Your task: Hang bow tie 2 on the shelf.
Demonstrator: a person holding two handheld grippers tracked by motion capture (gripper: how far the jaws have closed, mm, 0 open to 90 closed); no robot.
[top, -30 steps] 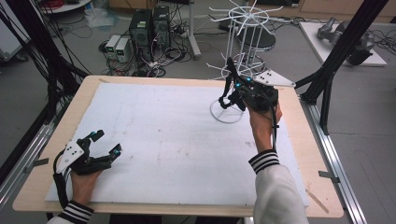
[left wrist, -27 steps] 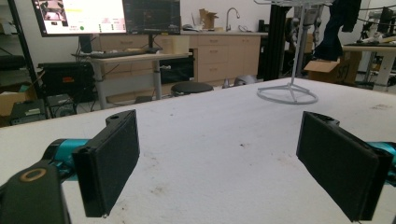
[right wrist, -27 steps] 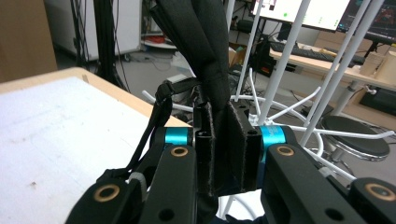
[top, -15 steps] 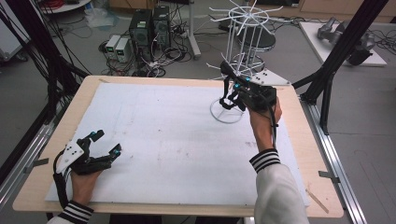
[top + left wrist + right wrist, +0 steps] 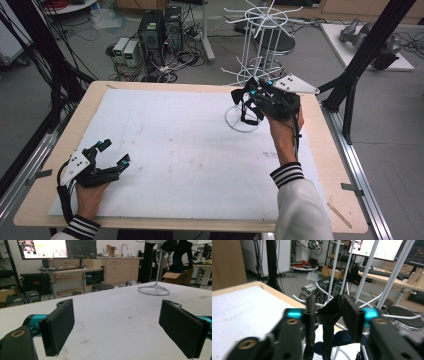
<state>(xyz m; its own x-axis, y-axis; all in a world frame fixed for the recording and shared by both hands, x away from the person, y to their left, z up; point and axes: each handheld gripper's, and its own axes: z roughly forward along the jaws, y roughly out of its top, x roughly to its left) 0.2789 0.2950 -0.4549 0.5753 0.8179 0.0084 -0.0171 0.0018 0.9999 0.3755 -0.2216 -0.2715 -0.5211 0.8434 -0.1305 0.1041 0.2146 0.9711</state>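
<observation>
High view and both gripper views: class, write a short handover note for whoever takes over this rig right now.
Left hand-held gripper: open, holding nothing, resting low at the near left of the table.
Right hand-held gripper: at the white wire rack by the far right edge, jaws just been opening, black strap between them.
Done: strap brought to the rack's lower prongs.
Left: whether it is hooked on a prong cannot be told; check, then let go fully and withdraw.
</observation>
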